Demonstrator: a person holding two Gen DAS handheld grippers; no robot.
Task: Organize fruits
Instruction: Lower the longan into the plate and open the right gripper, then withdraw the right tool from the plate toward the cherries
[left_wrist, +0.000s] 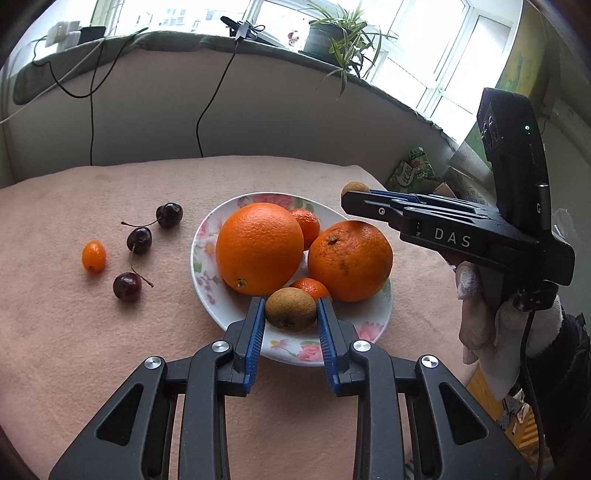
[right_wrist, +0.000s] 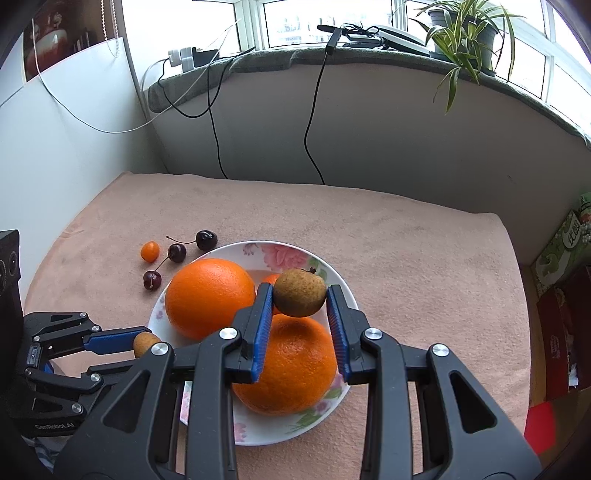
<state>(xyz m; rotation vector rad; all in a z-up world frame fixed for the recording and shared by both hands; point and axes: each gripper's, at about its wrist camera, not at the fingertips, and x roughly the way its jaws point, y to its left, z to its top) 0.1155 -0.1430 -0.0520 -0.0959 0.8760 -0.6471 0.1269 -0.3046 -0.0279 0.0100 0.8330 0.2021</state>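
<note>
A floral plate (left_wrist: 207, 236) (right_wrist: 332, 273) on the pink cloth holds two big oranges (left_wrist: 259, 248) (left_wrist: 350, 260) and two small tangerines (left_wrist: 306, 225). My left gripper (left_wrist: 291, 309) is shut on a brown longan (left_wrist: 291, 309) over the plate's near rim; it also shows in the right wrist view (right_wrist: 144, 343). My right gripper (right_wrist: 300, 298) is shut on a second brown longan (right_wrist: 300, 298), held above the plate; this one also shows in the left wrist view (left_wrist: 354, 187). Three dark cherries (left_wrist: 139, 240) and a kumquat (left_wrist: 94, 256) lie on the cloth left of the plate.
A grey wall and a windowsill with cables (left_wrist: 218, 85) and a potted plant (right_wrist: 461, 33) stand behind the table. Boxes (right_wrist: 561, 251) sit beyond the table's right edge. A white panel (right_wrist: 55, 155) stands at the left.
</note>
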